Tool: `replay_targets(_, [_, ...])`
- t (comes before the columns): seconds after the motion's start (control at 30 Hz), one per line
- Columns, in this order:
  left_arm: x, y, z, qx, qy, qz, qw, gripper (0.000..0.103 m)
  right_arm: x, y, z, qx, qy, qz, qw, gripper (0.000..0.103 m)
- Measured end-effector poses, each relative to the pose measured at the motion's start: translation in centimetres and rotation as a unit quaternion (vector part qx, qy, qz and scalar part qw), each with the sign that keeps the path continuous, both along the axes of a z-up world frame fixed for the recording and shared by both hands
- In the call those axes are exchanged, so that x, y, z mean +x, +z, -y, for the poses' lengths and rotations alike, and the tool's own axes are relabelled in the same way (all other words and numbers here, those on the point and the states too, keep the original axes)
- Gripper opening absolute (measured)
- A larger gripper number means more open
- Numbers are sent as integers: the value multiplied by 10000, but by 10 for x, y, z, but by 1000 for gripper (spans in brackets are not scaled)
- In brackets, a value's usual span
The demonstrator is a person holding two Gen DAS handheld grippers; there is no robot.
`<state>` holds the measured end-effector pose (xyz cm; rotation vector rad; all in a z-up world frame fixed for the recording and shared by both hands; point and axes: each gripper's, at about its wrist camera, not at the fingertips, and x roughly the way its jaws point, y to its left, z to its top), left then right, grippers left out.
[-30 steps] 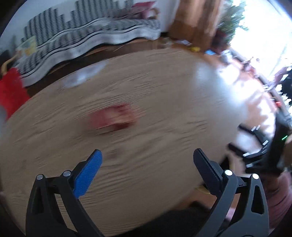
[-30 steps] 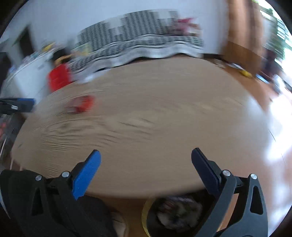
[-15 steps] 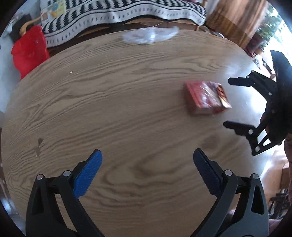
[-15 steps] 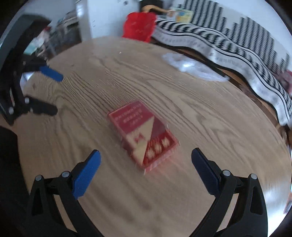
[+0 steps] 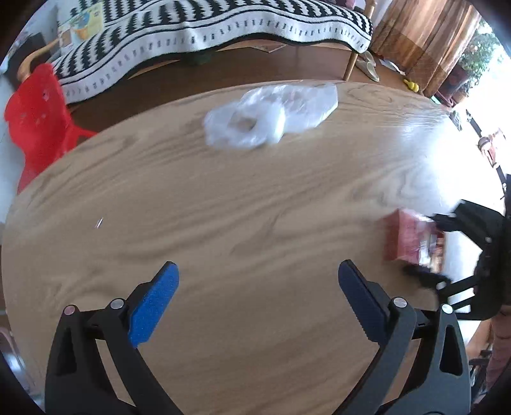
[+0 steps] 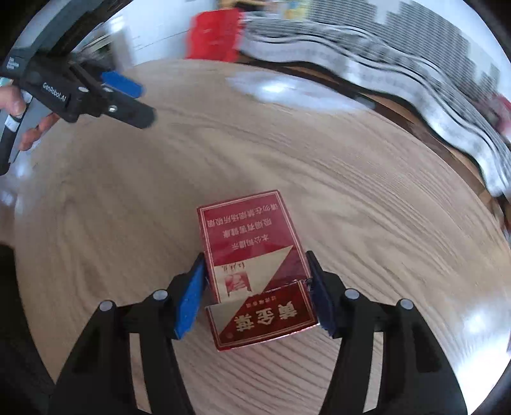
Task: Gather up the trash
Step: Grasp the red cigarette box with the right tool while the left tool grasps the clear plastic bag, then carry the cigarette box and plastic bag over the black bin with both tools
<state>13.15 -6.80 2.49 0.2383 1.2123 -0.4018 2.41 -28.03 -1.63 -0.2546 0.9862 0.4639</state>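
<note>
A red cigarette pack (image 6: 252, 255) with Chinese print lies on the round wooden table (image 6: 351, 178). My right gripper (image 6: 255, 293) is shut on the pack, one blue pad against each long side. In the left wrist view the pack (image 5: 408, 237) sits at the right edge with the right gripper (image 5: 428, 249) around it. My left gripper (image 5: 258, 300) is open and empty above the table's middle. A crumpled clear plastic bag (image 5: 271, 116) lies at the table's far edge, ahead of the left gripper; it also shows in the right wrist view (image 6: 287, 89).
A red plastic stool (image 5: 35, 124) stands left of the table. A sofa with a black-and-white zigzag cover (image 5: 204, 28) runs behind it. A small scrap (image 5: 99, 222) lies on the table at the left. Brown curtains (image 5: 421, 41) hang at the back right.
My right gripper moved forward over the red pack and closed on its sides. My left gripper swung towards the plastic bag, which is now nearer and more central.
</note>
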Motion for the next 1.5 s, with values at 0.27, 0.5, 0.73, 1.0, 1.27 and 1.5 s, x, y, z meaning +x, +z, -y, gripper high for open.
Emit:
replay_targets(0.27, [56,-21,48,320,-310,211,9988,97,-19,-1,135,139,-1635,17,9864,59])
replay_targets(0.5, [108,-44,80,220,-434,332,9983,94,-45,-2,148,170,-1858,203,9822,60])
replay_targets(0.73, [103,-32,90,124,-609,600,9963,18,-42,-5,143,242,-1878,360,9813,60])
replay_targets(1.0, [58,-14,74,-82,-492,571,9971,17,-46,-9,141,301,-2046,520,9770,60])
replay_targets(1.27, [-7,18,66,-116,-580,789,9951,17,-54,-6,135,251,-2462,482,9677,57])
replay_targets(1.5, [-93,45,78,-452,-876,918,9909,17,-132,40,139,679,-2594,797,9601,57])
